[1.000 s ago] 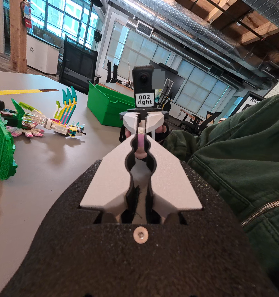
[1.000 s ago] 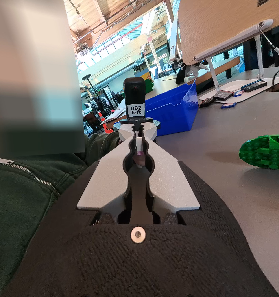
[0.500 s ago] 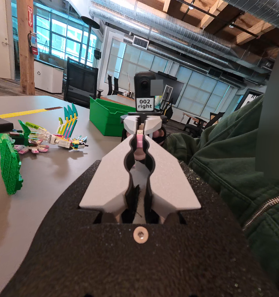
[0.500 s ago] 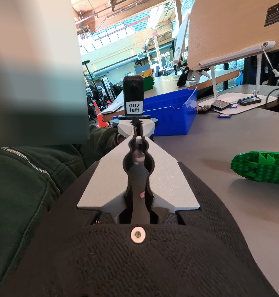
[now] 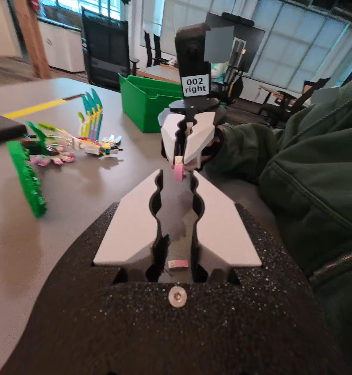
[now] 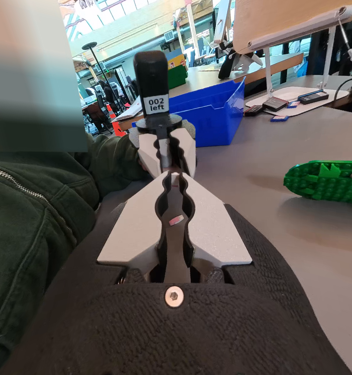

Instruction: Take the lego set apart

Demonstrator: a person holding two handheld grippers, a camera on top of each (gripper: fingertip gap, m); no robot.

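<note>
Motion blur smears the left wrist view. The green studded lego baseplate point(image 5: 27, 178) and the multicoloured lego bird-like build point(image 5: 90, 140) read only as shapes, and the plate is cut by the frame edge in the right wrist view point(image 6: 325, 182). A mosaic patch covers the upper left of the right wrist view.

Left gripper point(image 5: 176, 176): white fingers spread wide, nothing between them. Right gripper point(image 5: 180, 160) faces it, tips pinching a small pink-and-cream lego piece point(image 5: 178, 169) that hangs down from them (in its own view point(image 6: 174, 174) only a pale sliver of the piece shows at the tips).

A second small pink-and-cream lego piece point(image 5: 178, 264) lies flat on the grey tabletop point(image 5: 79, 192), seen through the gap between the left fingers point(image 5: 130, 219); the right wrist view shows it too point(image 6: 176, 220).

Green plastic bin point(image 5: 148, 105) stands behind the bird build; blue plastic bin point(image 6: 207, 119) behind the left gripper. Dark green jacket sleeve point(image 5: 303, 172) fills the right.

Against half a second ago: the left gripper was clamped on the pink piece along with the right; now its fingers stand apart and the two grippers are separated.
</note>
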